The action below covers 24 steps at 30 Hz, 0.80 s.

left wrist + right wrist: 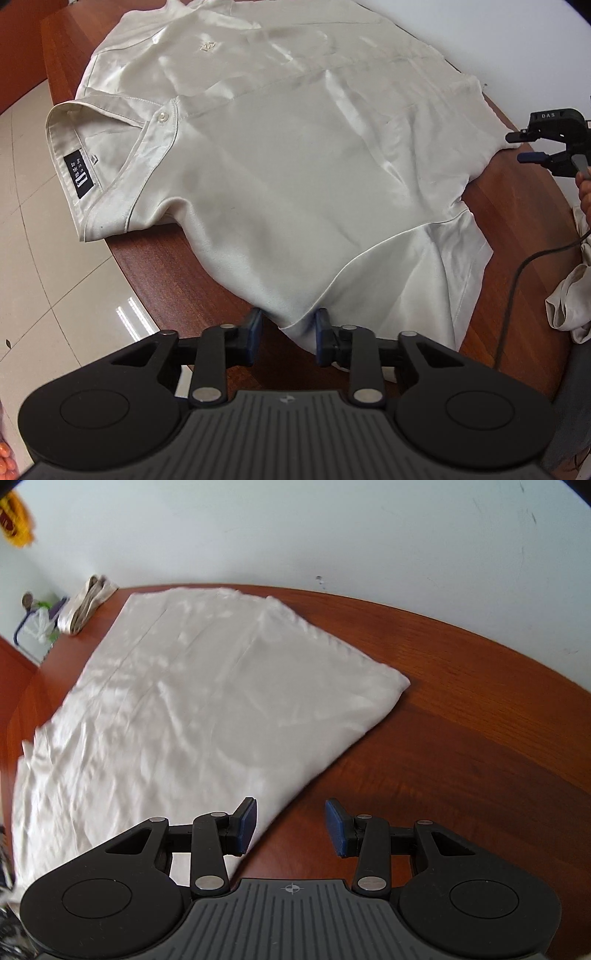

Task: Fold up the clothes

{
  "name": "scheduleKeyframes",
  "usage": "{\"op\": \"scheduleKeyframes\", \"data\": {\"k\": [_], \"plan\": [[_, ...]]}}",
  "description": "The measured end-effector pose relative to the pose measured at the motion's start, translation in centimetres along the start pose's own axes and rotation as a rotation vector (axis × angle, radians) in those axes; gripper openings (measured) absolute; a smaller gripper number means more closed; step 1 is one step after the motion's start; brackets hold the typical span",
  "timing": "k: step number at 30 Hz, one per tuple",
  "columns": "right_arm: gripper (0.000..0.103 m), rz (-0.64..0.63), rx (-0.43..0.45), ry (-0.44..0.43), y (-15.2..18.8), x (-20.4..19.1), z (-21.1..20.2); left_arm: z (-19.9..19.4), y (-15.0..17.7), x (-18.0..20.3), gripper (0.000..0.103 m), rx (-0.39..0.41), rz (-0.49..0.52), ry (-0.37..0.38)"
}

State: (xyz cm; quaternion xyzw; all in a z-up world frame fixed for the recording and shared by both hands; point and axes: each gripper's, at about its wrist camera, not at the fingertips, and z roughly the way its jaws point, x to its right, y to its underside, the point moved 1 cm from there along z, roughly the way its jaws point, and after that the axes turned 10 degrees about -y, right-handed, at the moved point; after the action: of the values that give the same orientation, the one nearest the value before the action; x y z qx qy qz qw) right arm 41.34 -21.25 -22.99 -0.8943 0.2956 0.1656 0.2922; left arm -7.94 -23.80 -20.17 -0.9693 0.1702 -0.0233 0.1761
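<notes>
A cream short-sleeved shirt [295, 155] lies flat, front up, on a brown wooden table [155, 273], its collar with a black label [79, 175] at the left. My left gripper [288, 334] is open, its fingers straddling the near sleeve edge of the shirt. My right gripper [532, 147] is open at the shirt's right edge, by the hem. In the right wrist view the right gripper [291, 827] is open over the shirt's [192, 701] near edge; its left finger is above the cloth, its right finger over bare table [461, 738].
A second pale garment [570, 295] is bunched at the table's right edge beside a black cable [517, 280]. A folded pale cloth [88, 603] lies at the far table corner. The table's curved edge drops to a tiled floor [55, 277] on the left. A white wall [332, 535] stands behind.
</notes>
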Motion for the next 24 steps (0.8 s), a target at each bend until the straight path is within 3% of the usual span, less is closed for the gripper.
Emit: {"op": "scheduleKeyframes", "data": {"k": [5,17,20,22,24], "plan": [[0.044,-0.03,0.024,0.075,-1.5,0.5,0.6,0.1,-0.1,0.3,0.024,-0.01,-0.009,-0.01],[0.043,-0.101,0.081,0.253,-5.1,1.6,2.1,0.0,-0.5,1.4,0.024,0.009,0.007,-0.049],[0.043,-0.101,0.074,0.263,-6.1,2.0,3.3,0.0,-0.6,1.4,0.024,0.007,-0.002,-0.045],[0.04,-0.095,0.076,0.267,-6.4,2.1,3.6,0.0,-0.7,1.4,0.024,0.005,-0.006,-0.046],[0.03,-0.093,0.078,0.271,-6.4,2.1,3.8,0.2,-0.8,1.4,0.024,-0.001,-0.006,-0.055]]}}
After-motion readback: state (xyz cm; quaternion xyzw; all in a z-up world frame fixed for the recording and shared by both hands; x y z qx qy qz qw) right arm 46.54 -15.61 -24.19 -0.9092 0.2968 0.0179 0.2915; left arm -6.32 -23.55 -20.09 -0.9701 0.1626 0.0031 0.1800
